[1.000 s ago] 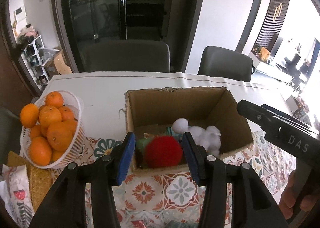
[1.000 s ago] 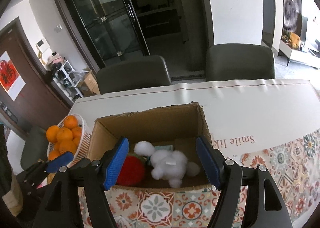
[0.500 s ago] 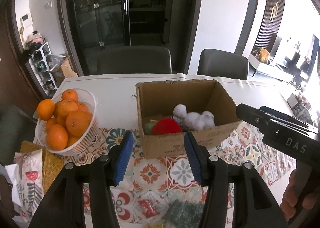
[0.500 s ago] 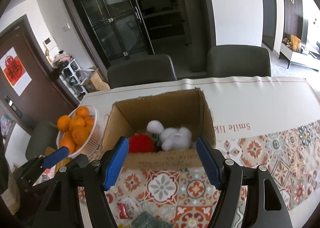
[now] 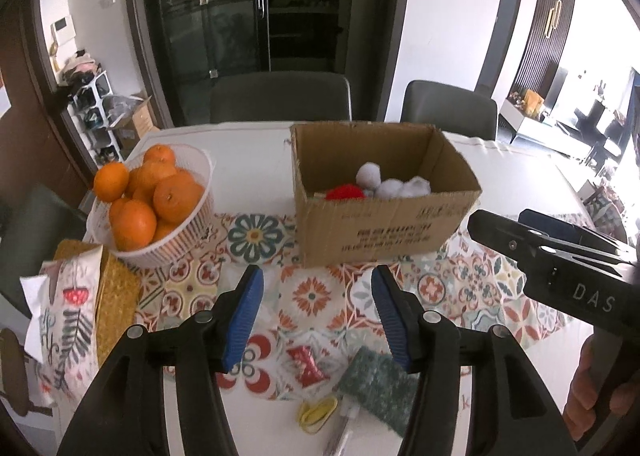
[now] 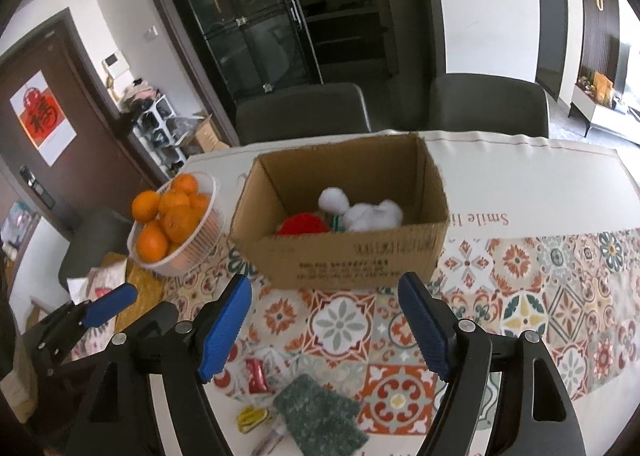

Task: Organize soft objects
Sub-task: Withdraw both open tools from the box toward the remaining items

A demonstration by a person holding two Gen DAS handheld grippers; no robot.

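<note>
Soft objects are partly stowed: a red pompom (image 6: 302,223) and a white plush toy (image 6: 368,216) lie inside the cardboard box (image 6: 360,256) on the worktop (image 6: 520,176). A green fuzzy pad (image 6: 320,416) and small red (image 6: 256,375) and yellow (image 6: 250,416) pieces remain near the front edge. The left tool (image 5: 316,316) and right tool (image 6: 324,328) are both opening with nothing between their jaws. Collection of the remaining pieces is judged outstanding.
</note>
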